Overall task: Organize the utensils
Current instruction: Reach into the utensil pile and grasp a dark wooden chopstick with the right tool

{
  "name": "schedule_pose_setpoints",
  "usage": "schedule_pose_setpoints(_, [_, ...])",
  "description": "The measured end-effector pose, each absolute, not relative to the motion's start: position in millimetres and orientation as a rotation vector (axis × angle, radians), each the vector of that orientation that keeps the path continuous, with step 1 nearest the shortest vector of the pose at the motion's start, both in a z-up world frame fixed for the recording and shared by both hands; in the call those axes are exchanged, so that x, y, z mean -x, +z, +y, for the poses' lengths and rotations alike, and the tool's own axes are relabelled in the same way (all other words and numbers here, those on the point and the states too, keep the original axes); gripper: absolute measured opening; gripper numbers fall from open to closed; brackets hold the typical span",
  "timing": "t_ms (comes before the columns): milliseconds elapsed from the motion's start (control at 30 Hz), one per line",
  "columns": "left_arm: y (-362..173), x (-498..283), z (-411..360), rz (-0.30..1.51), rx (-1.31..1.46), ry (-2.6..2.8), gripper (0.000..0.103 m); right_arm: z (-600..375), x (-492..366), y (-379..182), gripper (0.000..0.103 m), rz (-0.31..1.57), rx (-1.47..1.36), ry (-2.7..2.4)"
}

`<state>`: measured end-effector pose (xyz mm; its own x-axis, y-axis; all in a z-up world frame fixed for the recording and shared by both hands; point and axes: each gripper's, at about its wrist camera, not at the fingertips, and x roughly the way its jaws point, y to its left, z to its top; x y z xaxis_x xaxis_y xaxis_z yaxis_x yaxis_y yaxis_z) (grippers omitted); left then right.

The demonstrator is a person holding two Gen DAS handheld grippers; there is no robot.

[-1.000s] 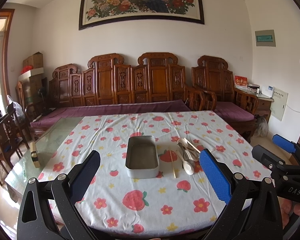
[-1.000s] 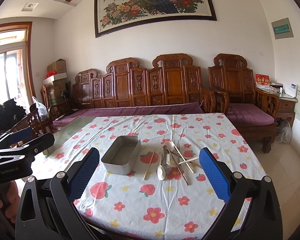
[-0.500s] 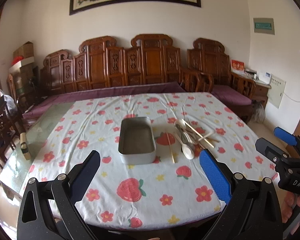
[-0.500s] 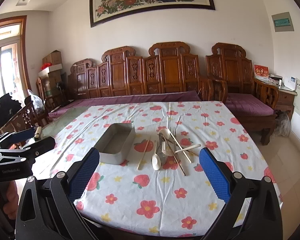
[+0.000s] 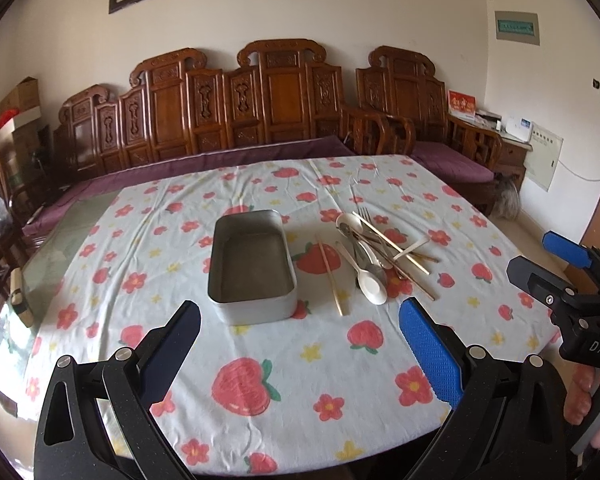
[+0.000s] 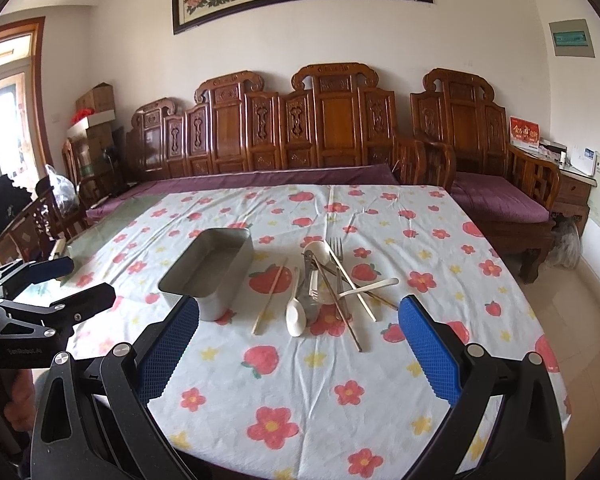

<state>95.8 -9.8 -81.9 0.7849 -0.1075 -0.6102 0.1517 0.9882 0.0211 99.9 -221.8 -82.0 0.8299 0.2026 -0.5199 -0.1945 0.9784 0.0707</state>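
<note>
- Landmark: a grey metal tin (image 5: 252, 266) with rounded corners stands on the counter (image 5: 260, 392), which is covered by a white cloth printed with strawberries and flowers; the tin holds nothing
- Just right of the tin, a single pale chopstick (image 5: 329, 276) lies alone on the cloth, roughly parallel to the tin's long side and apart from it
- Further right of the tin, beyond that chopstick, is a loose pile of utensils (image 5: 380, 252); items overlap and cross one another
- Within the pile: a white spoon (image 5: 370, 286) at its near end, bowl toward the camera; a metal fork (image 6: 336, 246) at the far end, tines pointing away; several more chopsticks laid diagonally across; other pieces cannot be told apart
- Left gripper (image 5: 300, 340): held above the counter's near edge, on the near side of the tin; jaws spread wide, nothing between them
- Right gripper (image 6: 298, 340): held over the near counter, short of the pile and to the right of the tin; jaws spread wide, nothing between them
- Behind the tin, past the counter's far edge, a carved wooden bench (image 5: 268, 96) with purple cushions stands against the wall
</note>
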Motion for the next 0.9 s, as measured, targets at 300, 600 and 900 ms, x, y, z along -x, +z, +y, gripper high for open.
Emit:
schedule_pose_setpoints(300, [-99, -130, -21, 0.686, -0.091, -0.174, 0.096, -234, -145, -104, 0.078, 0.587, 0.008, 0.236])
schedule_pose_setpoints(600, [-108, -155, -28, 0.701, -0.11, -0.177, 0.096, -247, -202, -128, 0.044, 0.662, 0.004, 0.263])
schedule_pose_setpoints(900, [-124, -184, -33, 0.746, -0.133, -0.19, 0.096, -245, -265, -180, 0.028, 0.835, 0.034, 0.326])
